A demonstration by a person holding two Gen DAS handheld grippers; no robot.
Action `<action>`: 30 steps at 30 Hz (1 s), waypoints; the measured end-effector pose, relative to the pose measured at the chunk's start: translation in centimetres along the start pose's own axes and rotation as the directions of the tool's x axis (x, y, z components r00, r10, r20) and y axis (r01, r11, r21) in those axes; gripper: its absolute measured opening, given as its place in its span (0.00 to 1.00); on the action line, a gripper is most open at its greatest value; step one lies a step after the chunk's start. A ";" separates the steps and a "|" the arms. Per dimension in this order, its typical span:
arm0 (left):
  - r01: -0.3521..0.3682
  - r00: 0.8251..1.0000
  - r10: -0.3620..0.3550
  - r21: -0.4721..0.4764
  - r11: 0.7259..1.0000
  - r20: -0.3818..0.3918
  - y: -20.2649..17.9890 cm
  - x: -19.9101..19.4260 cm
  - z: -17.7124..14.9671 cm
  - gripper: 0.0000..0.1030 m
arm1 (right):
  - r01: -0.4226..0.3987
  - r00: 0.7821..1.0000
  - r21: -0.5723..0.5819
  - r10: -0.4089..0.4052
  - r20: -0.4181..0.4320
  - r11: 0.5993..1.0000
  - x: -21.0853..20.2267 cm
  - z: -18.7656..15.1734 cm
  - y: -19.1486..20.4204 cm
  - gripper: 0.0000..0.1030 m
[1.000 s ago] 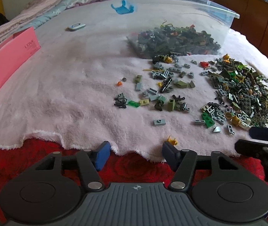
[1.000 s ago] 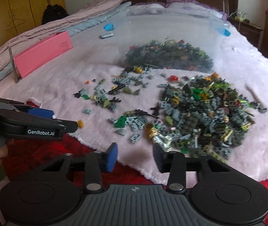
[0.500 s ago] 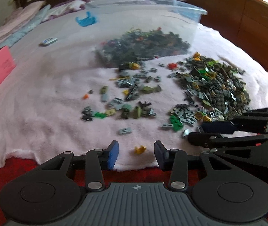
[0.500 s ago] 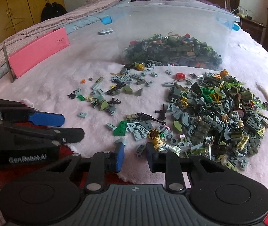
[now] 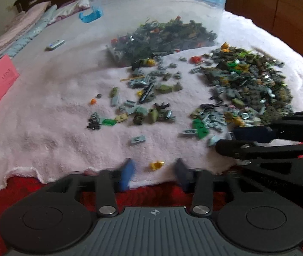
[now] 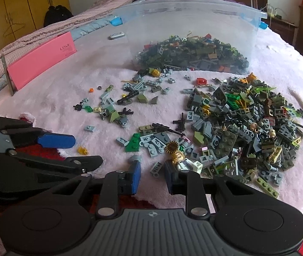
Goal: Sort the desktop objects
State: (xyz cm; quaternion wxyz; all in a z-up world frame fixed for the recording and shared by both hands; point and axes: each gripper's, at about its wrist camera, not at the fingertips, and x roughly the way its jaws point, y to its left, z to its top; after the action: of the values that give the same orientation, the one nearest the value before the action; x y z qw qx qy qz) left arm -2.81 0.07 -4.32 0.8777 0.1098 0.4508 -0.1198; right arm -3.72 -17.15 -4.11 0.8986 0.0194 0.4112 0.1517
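Small toy bricks lie on a pink blanket (image 6: 51, 98) spread over a bed. A big pile (image 6: 247, 128) sits at 3 o'clock in the right view, with looser bricks (image 6: 117, 106) spread at 11 o'clock. More bricks fill the clear bin (image 6: 192, 53) at 12 o'clock.

The left gripper (image 5: 153, 170) has wide jaws with nothing in them. A little yellow piece (image 5: 156, 164) lies right between its tips, near the blanket's edge. The right gripper (image 6: 151, 178) has its jaws partly open and empty too. A small grey brick (image 6: 157, 168) sits between its tips, and a toy figure (image 6: 183, 160) lies just beside its right tip.

It looks like each gripper is lining up on one small brick. To do this well, each should come down straight, keep the brick centred, and close slowly. The fluffy blanket may let tiny pieces sink or tip. The right one should take care not to catch the figure as well.
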 end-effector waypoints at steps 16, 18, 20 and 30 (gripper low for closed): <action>-0.011 1.000 0.010 0.043 0.999 0.019 -1.0 0.1 -0.5 0.15 | 0.038 0.999 0.000 -0.038 0.001 0.999 -0.1 -0.2 0.2 0.11; -0.005 1.000 0.005 0.032 0.999 0.021 -0.9 0.0 -0.5 0.15 | 0.043 0.999 -0.004 -0.043 -0.002 0.999 -0.1 -0.1 0.3 0.11; 0.001 1.000 -0.002 0.020 1.000 0.022 -0.7 -0.1 -0.3 0.14 | 0.048 0.999 -0.008 -0.048 -0.004 0.999 -0.1 -0.1 0.4 0.11; 0.012 0.998 -0.012 0.002 1.000 0.062 -0.5 -1.7 0.5 0.14 | 0.061 0.998 0.004 -0.061 0.011 0.998 -1.8 0.7 0.4 0.10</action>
State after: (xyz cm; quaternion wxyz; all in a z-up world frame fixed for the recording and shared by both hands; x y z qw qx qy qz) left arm -3.51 -0.41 -2.72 0.8905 0.1040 0.4237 -0.1290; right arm -4.39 -17.24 -2.25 0.9050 0.0091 0.4070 0.1232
